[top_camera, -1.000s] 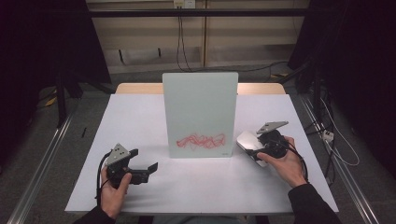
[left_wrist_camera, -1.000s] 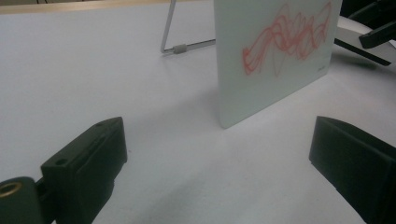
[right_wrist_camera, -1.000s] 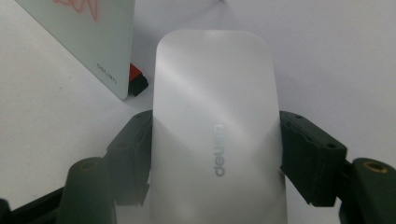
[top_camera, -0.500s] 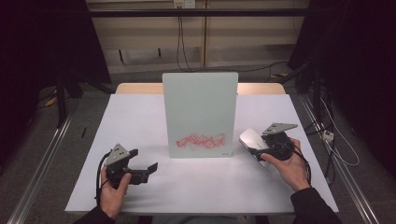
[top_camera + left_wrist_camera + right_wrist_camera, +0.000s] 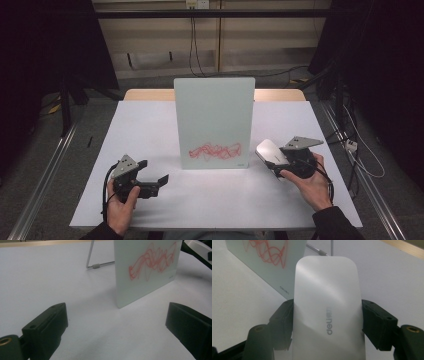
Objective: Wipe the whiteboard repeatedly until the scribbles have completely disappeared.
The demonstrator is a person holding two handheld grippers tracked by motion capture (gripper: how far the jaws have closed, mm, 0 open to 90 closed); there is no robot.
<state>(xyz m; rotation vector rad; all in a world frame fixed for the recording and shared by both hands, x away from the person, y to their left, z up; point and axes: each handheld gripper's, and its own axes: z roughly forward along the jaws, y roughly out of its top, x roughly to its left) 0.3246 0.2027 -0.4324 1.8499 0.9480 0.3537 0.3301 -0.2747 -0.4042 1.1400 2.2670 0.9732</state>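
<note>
A pale glass whiteboard (image 5: 214,122) stands upright mid-table, with a red scribble (image 5: 214,150) low on its face. To its right my right gripper (image 5: 276,161) is shut on a white eraser (image 5: 269,150), held just above the table and pointing toward the board. In the right gripper view the eraser (image 5: 327,307) sits clamped between both jaws, with the board (image 5: 262,262) beyond it. My left gripper (image 5: 152,170) rests open on the table left of the board. Its jaws hold nothing, and they frame the board (image 5: 147,272) and scribble (image 5: 152,261).
The white table (image 5: 150,125) has a wooden strip along its far edge. A wire stand (image 5: 96,265) props the board from behind. Cables and dark curtains lie beyond the table on both sides.
My right hand has shifted slightly to the right with the eraser, away from the board's edge. The left hand has stayed still.
</note>
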